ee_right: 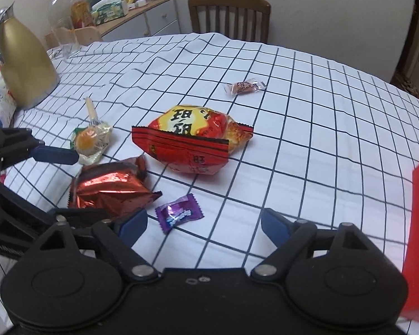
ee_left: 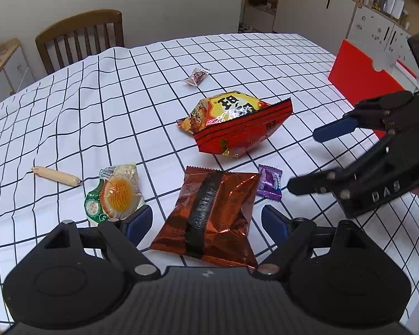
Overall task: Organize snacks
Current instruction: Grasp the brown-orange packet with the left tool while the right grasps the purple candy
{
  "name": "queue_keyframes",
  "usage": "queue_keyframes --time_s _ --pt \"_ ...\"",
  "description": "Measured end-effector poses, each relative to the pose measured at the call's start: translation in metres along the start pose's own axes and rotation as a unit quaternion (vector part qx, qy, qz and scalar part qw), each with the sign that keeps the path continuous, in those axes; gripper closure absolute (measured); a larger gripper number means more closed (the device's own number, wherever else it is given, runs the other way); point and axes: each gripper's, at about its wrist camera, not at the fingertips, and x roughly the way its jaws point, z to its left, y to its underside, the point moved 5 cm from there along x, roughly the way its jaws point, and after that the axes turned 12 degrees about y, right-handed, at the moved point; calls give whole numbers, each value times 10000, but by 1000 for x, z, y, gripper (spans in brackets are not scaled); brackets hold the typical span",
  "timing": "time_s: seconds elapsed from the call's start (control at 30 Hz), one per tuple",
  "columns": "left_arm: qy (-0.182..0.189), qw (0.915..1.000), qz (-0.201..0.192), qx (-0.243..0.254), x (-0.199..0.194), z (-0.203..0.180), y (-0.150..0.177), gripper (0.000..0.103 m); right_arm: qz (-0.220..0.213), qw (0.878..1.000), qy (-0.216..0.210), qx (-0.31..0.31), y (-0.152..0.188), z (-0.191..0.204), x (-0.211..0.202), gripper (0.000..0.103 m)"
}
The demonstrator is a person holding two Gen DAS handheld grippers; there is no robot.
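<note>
Found 6 snacks loose on the worktop (ee_left: 97, 111), none yet in the red box (ee_left: 360, 69) standing at 2 o'clock in the left wrist view. Counted, in that view: a brown foil bag (ee_left: 212, 195) at 6 o'clock, a purple candy (ee_left: 269, 182) just beside it at its 3 o'clock, a red-and-yellow bag (ee_left: 234, 125) past both at 12 o'clock, a green yolk pack (ee_left: 117, 192) and a sausage stick (ee_left: 57, 176) out at 9 o'clock, and a small wrapped sweet (ee_left: 197, 76) far off at 12 o'clock.

Saw the left tongs (ee_left: 206, 217) spread wide over the near end of the foil bag, pads clear of it, gripping nothing. Saw the right tongs (ee_right: 204, 223) equally wide and empty, with the purple candy toward its left finger, not centred.

Judged several ways for this to fail:
- Too hard a squeeze on the puffed foil bag, crushing the contents or popping the seam.
- Too light a squeeze on slick foil, letting the bag slide out in the air.
- A finger catching the off-centre candy and flicking it aside instead of pinching it.
- A pinch on so flat a candy also gathering the loose checked cloth, dragging every other snack along.
- The 2 tongs, working side by side, knocking each other on closing or lifting.
- A swing toward 2 o'clock clipping the box wall and tipping it.
</note>
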Motion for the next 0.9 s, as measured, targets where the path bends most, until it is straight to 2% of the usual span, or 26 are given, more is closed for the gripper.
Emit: queue_keyframes --time_s 0.17,0.27,0.37,0.43,0.7,0.77,0.9 --pt "171 9997 67 -173 7 6 -4 18 -94 9976 -182 -664 1 13 5 19" --pt "220 9994 123 -229 12 6 -4 18 -144 9946 -197 -1006 1 23 9 24" --pt "233 9989 140 -376 17 11 -4 18 -90 9932 -213 -1145 1 29 18 29" --pt "254 9981 148 -532 19 15 -5 18 -56 9925 -235 -1196 2 32 23 36" --pt "432 9962 202 -736 25 16 -6 19 -232 9918 -312 -1220 0 37 26 46" --pt "448 9960 224 -743 27 15 -7 27 -275 9913 -333 -1245 1 37 24 50" --pt "446 9955 253 -794 28 13 -8 39 -326 9907 -354 -1272 2 40 22 65"
